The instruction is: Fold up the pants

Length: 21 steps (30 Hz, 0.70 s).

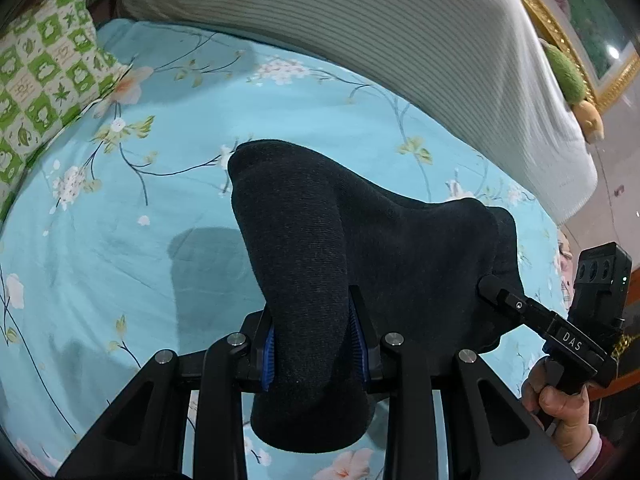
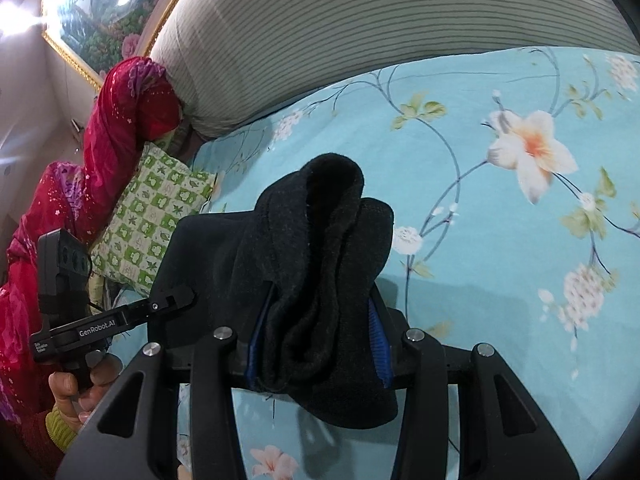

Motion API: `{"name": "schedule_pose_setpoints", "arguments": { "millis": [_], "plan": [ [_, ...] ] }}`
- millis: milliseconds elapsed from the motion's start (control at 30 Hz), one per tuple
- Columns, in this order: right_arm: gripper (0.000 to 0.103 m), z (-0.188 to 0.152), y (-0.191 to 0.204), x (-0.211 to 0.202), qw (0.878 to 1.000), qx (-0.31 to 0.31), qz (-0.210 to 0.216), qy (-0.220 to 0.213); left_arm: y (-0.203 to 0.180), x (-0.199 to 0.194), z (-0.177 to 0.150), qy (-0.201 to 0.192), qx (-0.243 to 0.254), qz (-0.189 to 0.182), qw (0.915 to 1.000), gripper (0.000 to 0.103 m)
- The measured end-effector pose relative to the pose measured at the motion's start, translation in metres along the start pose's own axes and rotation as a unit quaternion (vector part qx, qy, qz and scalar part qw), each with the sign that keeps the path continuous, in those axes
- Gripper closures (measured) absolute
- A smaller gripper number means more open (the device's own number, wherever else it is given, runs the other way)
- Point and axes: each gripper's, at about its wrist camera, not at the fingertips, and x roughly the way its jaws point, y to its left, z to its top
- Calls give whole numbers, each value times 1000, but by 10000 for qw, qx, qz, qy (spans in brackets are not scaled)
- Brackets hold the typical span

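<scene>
Left claw (image 1: 316,344) and right claw (image 2: 320,336) each clamping bunched dark pants (image 1: 360,248), seemingly lifted above floral bedsheet (image 1: 120,240)

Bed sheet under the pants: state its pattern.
Light blue cotton bed sheet with white-and-peach flowers; clearest in the right wrist view.

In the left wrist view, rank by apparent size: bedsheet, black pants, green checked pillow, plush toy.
1. Bedsheet
2. Pants, though nearness to the camera inflates them
3. Pillow, cut off by the frame edge
4. Plush toy, clearly smallest

Dark pants (image 1: 360,240) (bunched) aloft over bed
</scene>
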Motion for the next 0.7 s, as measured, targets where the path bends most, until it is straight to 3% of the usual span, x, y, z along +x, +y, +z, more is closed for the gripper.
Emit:
{"name": "schedule_pose_setpoints", "arguments": {
  "millis": [533,700],
  "plan": [
    [58,-3,-10,40,9985,160,-58,514,24,29,-9,278,-162,140,9994,72],
    [53,-6,-18,44,9976,296,-160,609,29,36,-10,367,-215,227,9988,62]
  ]
}}
